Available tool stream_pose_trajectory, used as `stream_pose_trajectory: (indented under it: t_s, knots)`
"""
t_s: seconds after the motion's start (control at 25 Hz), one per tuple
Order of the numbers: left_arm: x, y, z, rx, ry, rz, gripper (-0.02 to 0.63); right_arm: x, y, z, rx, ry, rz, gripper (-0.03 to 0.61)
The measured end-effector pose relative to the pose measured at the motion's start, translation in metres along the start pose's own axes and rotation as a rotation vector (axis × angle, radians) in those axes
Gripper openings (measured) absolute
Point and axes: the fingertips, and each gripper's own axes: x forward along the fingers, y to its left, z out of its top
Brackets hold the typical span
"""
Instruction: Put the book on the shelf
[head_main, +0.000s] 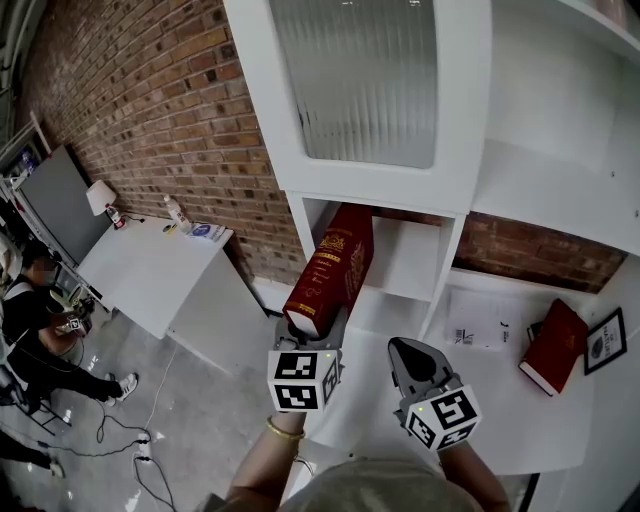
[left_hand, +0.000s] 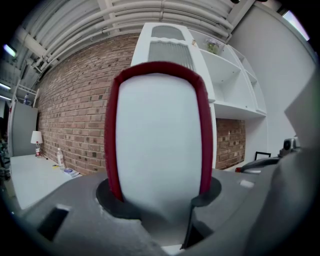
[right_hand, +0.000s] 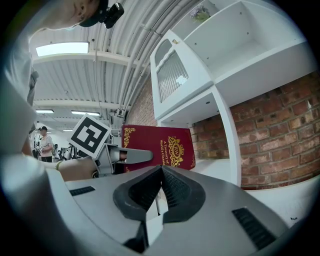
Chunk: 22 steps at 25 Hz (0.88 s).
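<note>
A thick red book (head_main: 333, 268) with gold lettering leans tilted in the lower left opening of the white shelf unit (head_main: 455, 200). My left gripper (head_main: 318, 332) is shut on the book's near end; in the left gripper view the book (left_hand: 157, 135) fills the space between the jaws, white page edge facing me. My right gripper (head_main: 408, 356) hovers just right of it, jaws shut with nothing between them. The right gripper view shows the book (right_hand: 159, 148) cover and the left gripper (right_hand: 131, 156) beside it.
A second red book (head_main: 555, 345) lies on the white counter at right, beside a framed picture (head_main: 606, 341) and a sheet of paper (head_main: 480, 320). A white table (head_main: 150, 265) with a lamp and bottles stands at left. A person sits at far left.
</note>
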Motion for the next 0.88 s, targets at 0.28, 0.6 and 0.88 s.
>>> stream_pose_trajectory:
  t_s: [0.28, 0.6, 0.88]
  knots:
    - [0.012, 0.002, 0.003, -0.006, 0.012, 0.0, 0.23, 0.001, -0.002, -0.002, -0.004, 0.005, 0.007, 0.006]
    - [0.026, 0.003, 0.004, -0.006, 0.015, 0.001, 0.23, 0.003, -0.004, -0.002, -0.006, 0.003, 0.011, 0.006]
    - [0.042, 0.004, 0.007, 0.013, 0.027, -0.004, 0.23, 0.003, -0.007, -0.002, -0.004, 0.001, 0.008, 0.006]
